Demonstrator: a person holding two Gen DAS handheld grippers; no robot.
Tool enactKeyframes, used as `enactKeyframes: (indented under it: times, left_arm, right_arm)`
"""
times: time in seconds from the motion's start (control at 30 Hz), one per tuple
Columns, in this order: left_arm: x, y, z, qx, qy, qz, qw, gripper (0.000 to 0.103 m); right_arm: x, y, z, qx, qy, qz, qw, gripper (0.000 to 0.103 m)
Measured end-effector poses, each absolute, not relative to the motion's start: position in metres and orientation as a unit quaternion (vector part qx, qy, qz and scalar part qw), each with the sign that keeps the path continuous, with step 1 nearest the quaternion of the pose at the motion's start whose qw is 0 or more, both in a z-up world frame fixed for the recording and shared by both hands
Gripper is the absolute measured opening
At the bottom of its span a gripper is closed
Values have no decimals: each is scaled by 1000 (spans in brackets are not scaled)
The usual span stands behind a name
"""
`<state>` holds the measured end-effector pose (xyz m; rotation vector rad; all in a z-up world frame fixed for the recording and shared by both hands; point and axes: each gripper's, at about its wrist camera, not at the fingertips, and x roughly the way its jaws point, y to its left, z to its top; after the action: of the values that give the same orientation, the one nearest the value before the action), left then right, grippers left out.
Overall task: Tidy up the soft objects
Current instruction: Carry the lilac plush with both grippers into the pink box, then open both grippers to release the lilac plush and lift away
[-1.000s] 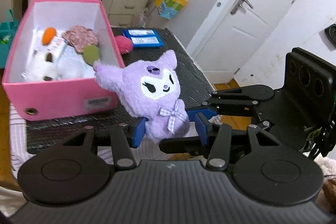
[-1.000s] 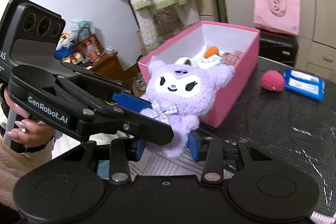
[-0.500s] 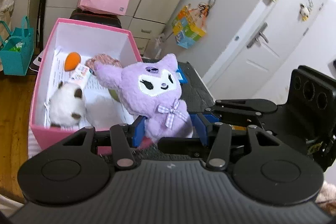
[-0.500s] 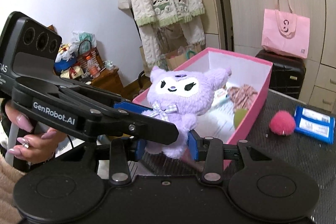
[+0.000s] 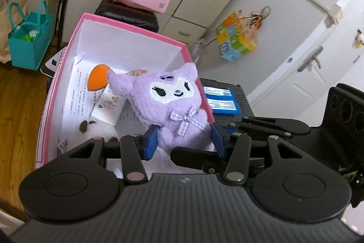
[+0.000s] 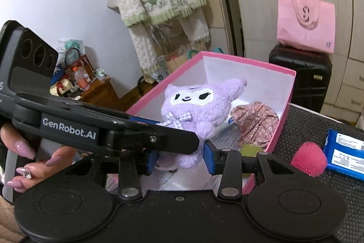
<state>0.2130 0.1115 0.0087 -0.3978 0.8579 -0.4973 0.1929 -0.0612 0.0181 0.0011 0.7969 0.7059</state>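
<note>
Left wrist view: you have carried the purple plush point(image 5: 173, 104) from over the counter point(image 5: 241, 95) to above the pink box point(image 5: 49, 106); drop looks near. Left gripper point(image 5: 184, 140) jaws narrow, clamped on its base. White plush at 8 o'clock is blurred.

Right wrist view: right gripper point(image 6: 180, 157) jaws likewise pinch the plush's base. Left gripper's arm hides its 9 o'clock side.

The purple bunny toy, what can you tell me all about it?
The purple bunny toy is fluffy plush with a white face, sleepy black eyes, pointy ears and a checked bow. It sits upright in the air over the pink box. The left tool and right tool both squeeze its bottom between blue pads.
</note>
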Motion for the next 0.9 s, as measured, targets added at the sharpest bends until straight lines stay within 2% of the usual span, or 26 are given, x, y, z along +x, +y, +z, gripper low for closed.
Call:
enactKeyframes:
  times: [0.3, 0.57, 0.73, 0.9]
  left_arm:
    - [243, 109, -20, -188, 447, -216, 848, 48]
    - [246, 102, -22, -162, 454, -205, 852, 50]
    - [232, 99, -17, -113, 429, -163, 881, 56]
    - [210, 113, 0, -125, 406, -184, 886, 60]
  right_arm:
    - [223, -48, -6, -27, 422, 324, 847, 47]
    - [222, -38, -9, -85, 420, 315, 847, 48]
    - [215, -32, -11, -150, 401, 292, 855, 56]
    - [204, -44, 0, -140, 378, 302, 864, 58]
